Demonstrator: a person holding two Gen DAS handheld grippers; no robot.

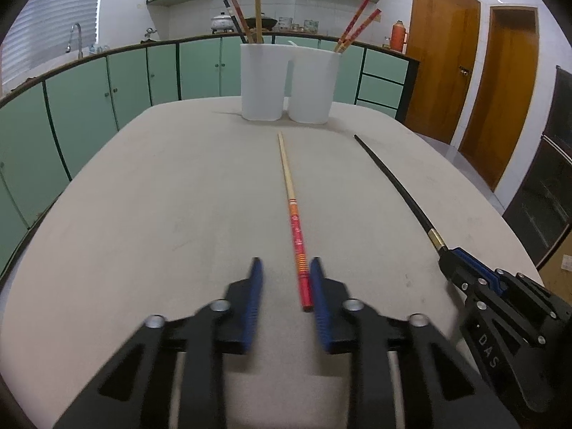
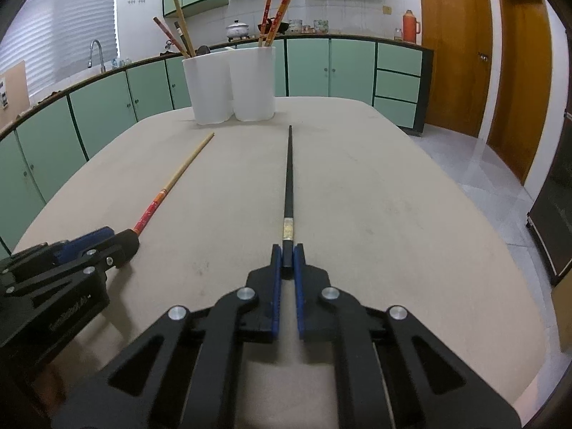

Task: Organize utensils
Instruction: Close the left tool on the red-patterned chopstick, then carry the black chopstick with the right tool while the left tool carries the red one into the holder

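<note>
A red and bamboo chopstick [image 1: 291, 193] lies on the beige table [image 1: 161, 196], pointing at two white holders [image 1: 262, 82] at the far end. My left gripper [image 1: 286, 268] stands open around its red end; the stick lies against the right pad [image 1: 320, 296] and a gap stays on the left. My right gripper [image 2: 287, 250] is shut on the butt of a black chopstick [image 2: 288, 178] with a gold band. The right gripper [image 1: 461, 261] also shows in the left wrist view, low on the right. Both holders [image 2: 232, 82] hold several upright chopsticks.
The table's far edge runs just behind the holders. Green cabinets [image 1: 107, 85] and a counter with a sink tap [image 1: 73, 37] curve behind it. Wooden doors [image 1: 443, 71] stand on the right, and a dark cabinet [image 2: 557, 214] is beside the table's right edge.
</note>
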